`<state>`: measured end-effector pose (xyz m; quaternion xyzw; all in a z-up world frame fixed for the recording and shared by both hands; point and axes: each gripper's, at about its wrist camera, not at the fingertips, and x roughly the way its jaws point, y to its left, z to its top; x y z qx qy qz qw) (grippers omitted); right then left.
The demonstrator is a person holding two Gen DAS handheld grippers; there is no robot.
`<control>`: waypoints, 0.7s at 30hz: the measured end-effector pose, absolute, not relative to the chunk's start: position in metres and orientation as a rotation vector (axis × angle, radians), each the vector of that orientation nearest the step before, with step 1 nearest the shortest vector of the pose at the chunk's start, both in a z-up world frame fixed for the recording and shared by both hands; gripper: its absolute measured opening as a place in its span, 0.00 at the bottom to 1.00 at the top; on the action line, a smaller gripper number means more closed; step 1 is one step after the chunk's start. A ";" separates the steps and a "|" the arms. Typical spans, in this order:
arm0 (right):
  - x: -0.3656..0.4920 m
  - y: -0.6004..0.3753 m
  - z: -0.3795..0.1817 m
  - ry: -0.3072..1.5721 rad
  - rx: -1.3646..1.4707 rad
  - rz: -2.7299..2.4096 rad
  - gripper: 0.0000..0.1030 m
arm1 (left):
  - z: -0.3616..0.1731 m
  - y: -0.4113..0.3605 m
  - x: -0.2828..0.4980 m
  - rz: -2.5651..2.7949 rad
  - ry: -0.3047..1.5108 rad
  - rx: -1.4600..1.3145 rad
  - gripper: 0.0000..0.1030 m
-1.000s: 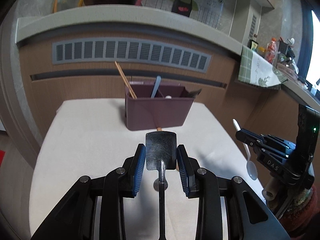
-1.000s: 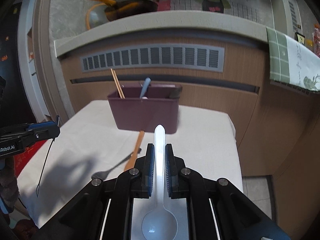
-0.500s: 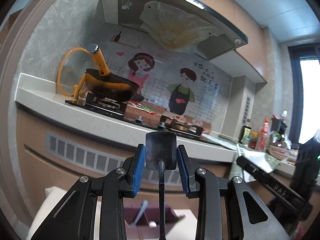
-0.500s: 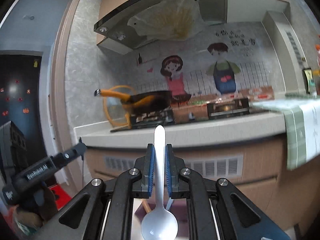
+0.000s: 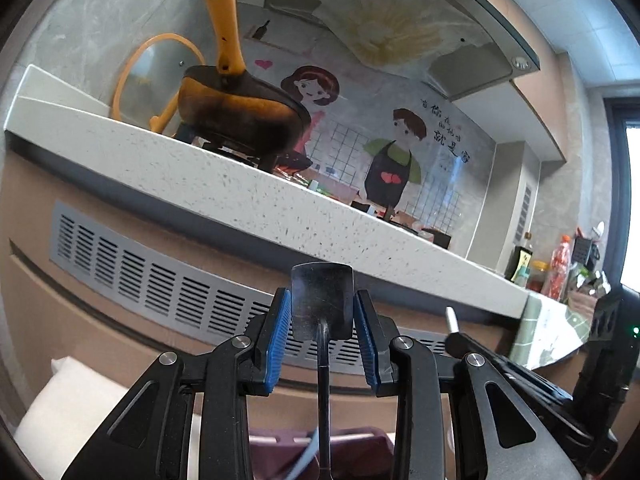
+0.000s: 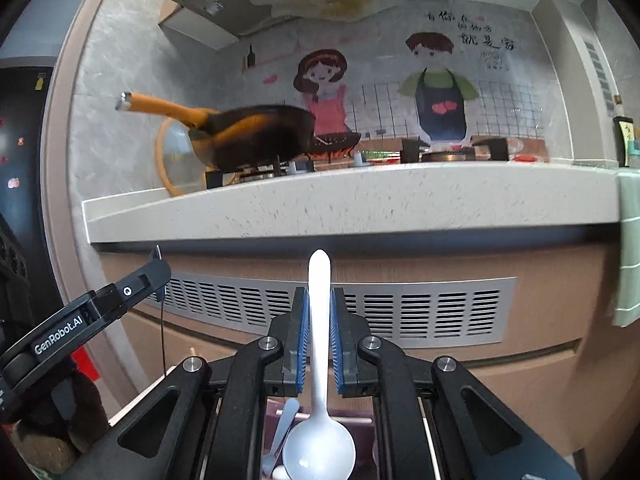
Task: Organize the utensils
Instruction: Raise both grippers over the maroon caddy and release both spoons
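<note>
The left gripper (image 5: 322,316) clamps a dark metal utensil (image 5: 322,300) with a flat, squarish end. The right gripper (image 6: 319,334) pinches a smooth white plastic spoon (image 6: 319,400), its rounded bowl hanging above the maroon organizer (image 6: 368,428).

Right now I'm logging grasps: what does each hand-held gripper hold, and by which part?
Left hand-held gripper: dark metal spatula, by its blade edges. Right hand-held gripper: white plastic spoon, by its handle.

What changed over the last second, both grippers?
Both grippers tilted up from table view and moved over the maroon caddy, now directly beneath them. Unchanged: left gripper clamps the metal utensil; right gripper clamps the white spoon, bowl down.
</note>
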<state>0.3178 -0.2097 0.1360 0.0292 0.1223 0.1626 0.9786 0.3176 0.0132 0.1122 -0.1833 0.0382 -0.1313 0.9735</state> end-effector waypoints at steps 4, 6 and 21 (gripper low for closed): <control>0.344 -0.203 0.117 0.310 0.065 0.337 0.09 | 0.100 0.003 0.336 -0.269 0.097 -0.356 0.32; 0.349 -0.203 0.111 0.321 0.072 0.341 0.10 | 0.094 0.002 0.342 -0.267 0.114 -0.350 0.32; 0.320 -0.221 0.094 0.353 0.052 0.312 0.16 | 0.071 0.017 0.342 -0.303 0.255 -0.382 0.45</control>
